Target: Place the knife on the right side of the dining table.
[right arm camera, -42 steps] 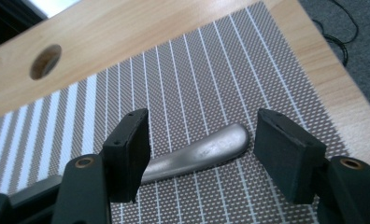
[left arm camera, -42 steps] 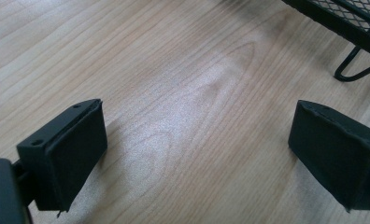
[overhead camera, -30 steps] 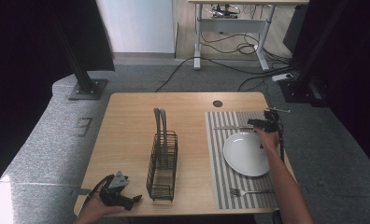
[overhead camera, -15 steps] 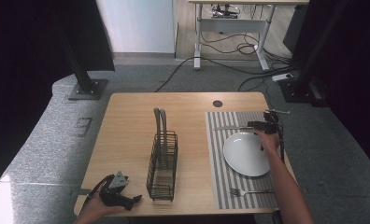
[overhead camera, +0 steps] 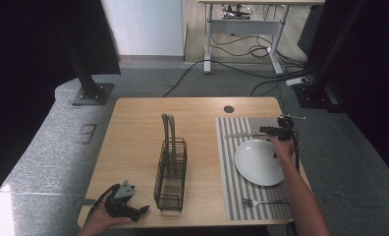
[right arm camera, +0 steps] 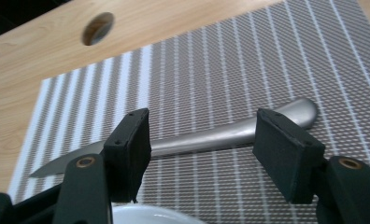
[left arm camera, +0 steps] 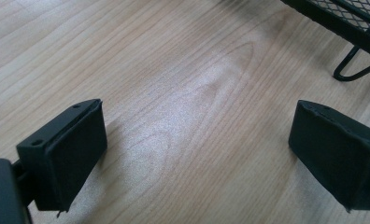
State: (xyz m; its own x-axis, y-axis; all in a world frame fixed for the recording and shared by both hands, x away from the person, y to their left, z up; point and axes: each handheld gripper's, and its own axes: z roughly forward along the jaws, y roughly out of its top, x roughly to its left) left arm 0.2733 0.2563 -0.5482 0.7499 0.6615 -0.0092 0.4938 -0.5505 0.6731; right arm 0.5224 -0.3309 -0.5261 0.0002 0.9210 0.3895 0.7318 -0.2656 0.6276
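The right tool [right arm camera: 199, 156] is hanging open over the knife [right arm camera: 206, 137], which is lying flat on the striped mat [overhead camera: 227, 172] toward the far right corner of the desk [overhead camera: 133, 147], just beyond the plate [overhead camera: 259, 162]. The jaws are lining up along the handle rather than across it, so a turn of the wrist looks wise before closing low on the handle. The left tool [left arm camera: 197, 154] is resting open at the near left corner, beside the wire basket [overhead camera: 171, 172].
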